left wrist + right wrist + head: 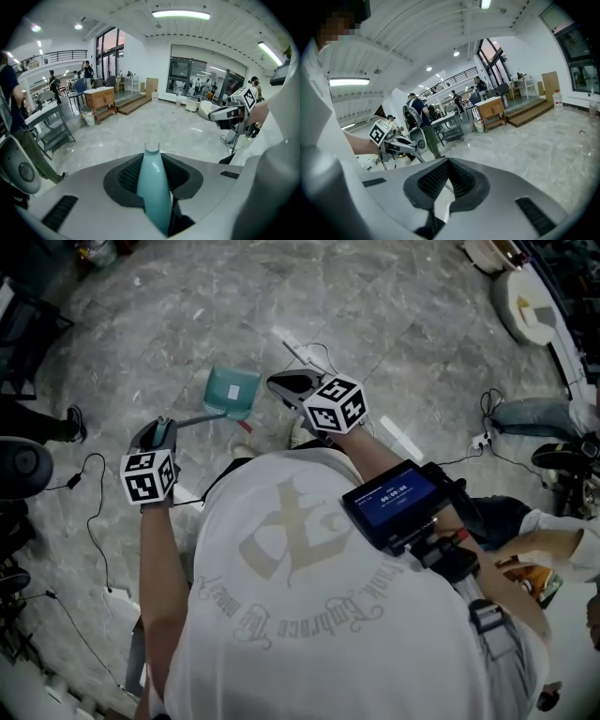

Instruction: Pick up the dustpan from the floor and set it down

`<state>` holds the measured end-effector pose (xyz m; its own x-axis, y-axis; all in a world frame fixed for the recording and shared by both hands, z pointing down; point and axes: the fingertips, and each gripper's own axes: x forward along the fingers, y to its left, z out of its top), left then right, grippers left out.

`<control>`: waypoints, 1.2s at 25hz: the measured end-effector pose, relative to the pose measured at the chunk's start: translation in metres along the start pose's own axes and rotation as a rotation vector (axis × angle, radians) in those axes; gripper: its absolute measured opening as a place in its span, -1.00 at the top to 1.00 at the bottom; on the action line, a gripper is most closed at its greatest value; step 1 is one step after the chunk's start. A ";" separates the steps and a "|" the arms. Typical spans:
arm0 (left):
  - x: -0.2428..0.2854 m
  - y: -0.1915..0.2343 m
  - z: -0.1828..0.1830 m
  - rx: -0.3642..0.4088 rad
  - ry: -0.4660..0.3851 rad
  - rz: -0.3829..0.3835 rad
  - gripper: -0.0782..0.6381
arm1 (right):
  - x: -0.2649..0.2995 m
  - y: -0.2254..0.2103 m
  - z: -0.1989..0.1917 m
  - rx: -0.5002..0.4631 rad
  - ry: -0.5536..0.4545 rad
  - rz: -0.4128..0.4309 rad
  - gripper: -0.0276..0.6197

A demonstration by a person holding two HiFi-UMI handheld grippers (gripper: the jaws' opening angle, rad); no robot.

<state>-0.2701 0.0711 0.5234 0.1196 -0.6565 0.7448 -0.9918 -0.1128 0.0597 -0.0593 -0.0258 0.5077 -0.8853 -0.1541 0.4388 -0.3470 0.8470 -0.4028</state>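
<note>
Two grippers in shot, nearest first. Left gripper [159, 434] has its jaws clamped on the handle [152, 187] of the teal dustpan [232, 392], which is held out ahead above the marble floor [412, 324] (pan end farthest away). Just right of the pan, right gripper [292, 385]: jaws closed, nothing between them.

Bright, even indoor light; no motion blur.
Ceiling strips [181, 14] give soft shadows and mild glare on the floor [562, 140]; gripper views are fisheye-warped with dark corners, and the near foreground is soft.
</note>
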 end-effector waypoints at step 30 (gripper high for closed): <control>0.007 -0.062 0.080 -0.070 -0.048 0.063 0.48 | -0.075 -0.088 -0.001 0.100 -0.068 -0.049 0.87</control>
<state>-0.2037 0.0137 0.4717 0.0575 -0.6959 0.7158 -0.9979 -0.0188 0.0619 0.0381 -0.0880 0.5104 -0.8844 -0.2308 0.4056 -0.4162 0.7833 -0.4618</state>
